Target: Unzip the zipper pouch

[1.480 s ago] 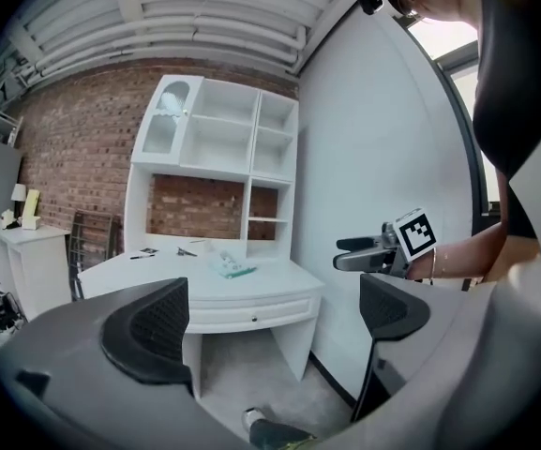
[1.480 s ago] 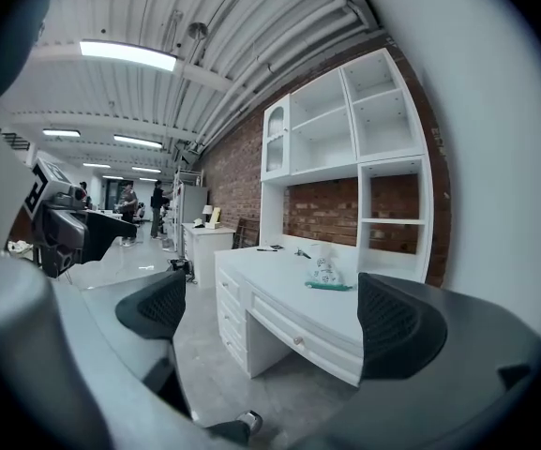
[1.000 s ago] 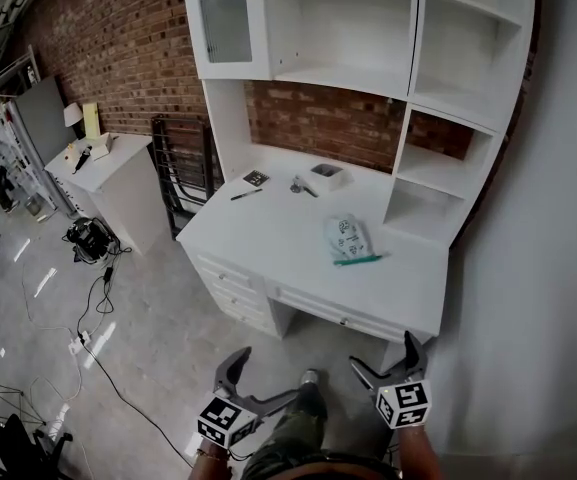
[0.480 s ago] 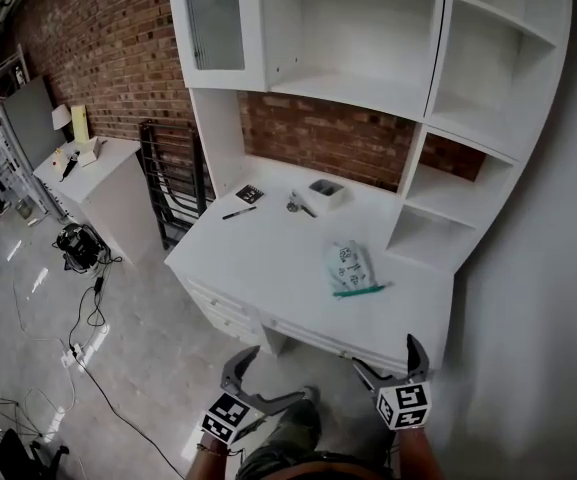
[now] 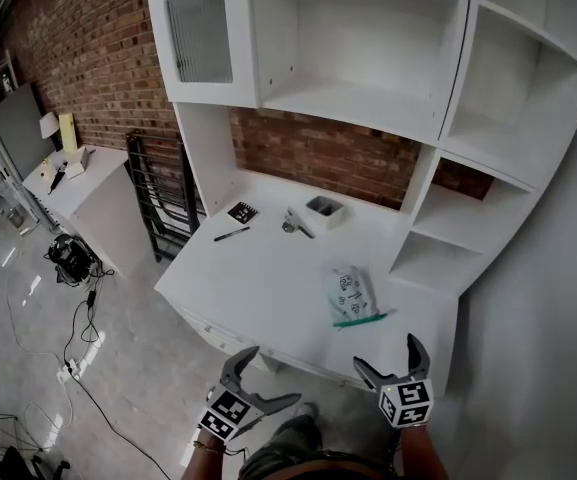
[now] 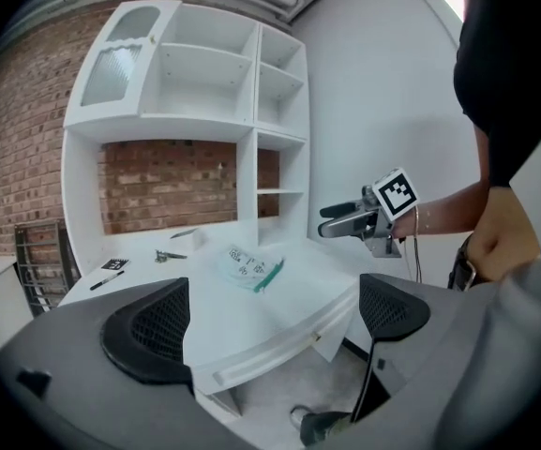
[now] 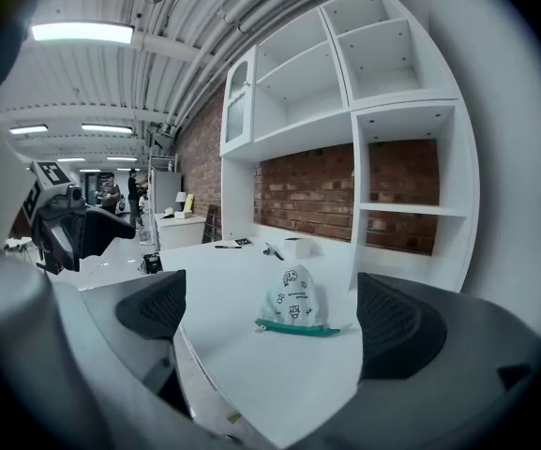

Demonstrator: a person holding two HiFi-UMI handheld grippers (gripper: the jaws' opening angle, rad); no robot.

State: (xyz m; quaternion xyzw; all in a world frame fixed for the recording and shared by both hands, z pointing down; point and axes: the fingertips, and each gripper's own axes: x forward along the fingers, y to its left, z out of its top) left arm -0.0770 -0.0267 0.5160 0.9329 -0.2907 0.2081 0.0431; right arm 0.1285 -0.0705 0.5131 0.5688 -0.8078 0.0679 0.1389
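The zipper pouch (image 5: 351, 295) lies flat on the white desk (image 5: 258, 278), right of centre: pale, printed with small dark figures, with a green zipper (image 5: 358, 319) along its near edge. It also shows as the pouch (image 7: 292, 306) in the right gripper view and as the pouch (image 6: 247, 264) in the left gripper view. My left gripper (image 5: 265, 381) and right gripper (image 5: 388, 357) hang in front of the desk's near edge, well short of the pouch. Both stand open and hold nothing.
At the back of the desk lie a black pen (image 5: 232, 234), a small marker card (image 5: 242, 211), a metal tool (image 5: 294, 224) and a small white box (image 5: 325, 209). A white hutch with shelves (image 5: 348, 58) rises above. A side table (image 5: 73, 173) and floor cables (image 5: 83, 308) are at left.
The desk has come closer and lower in the head view as I step toward it. Both grippers stay open and low at the frame's bottom.
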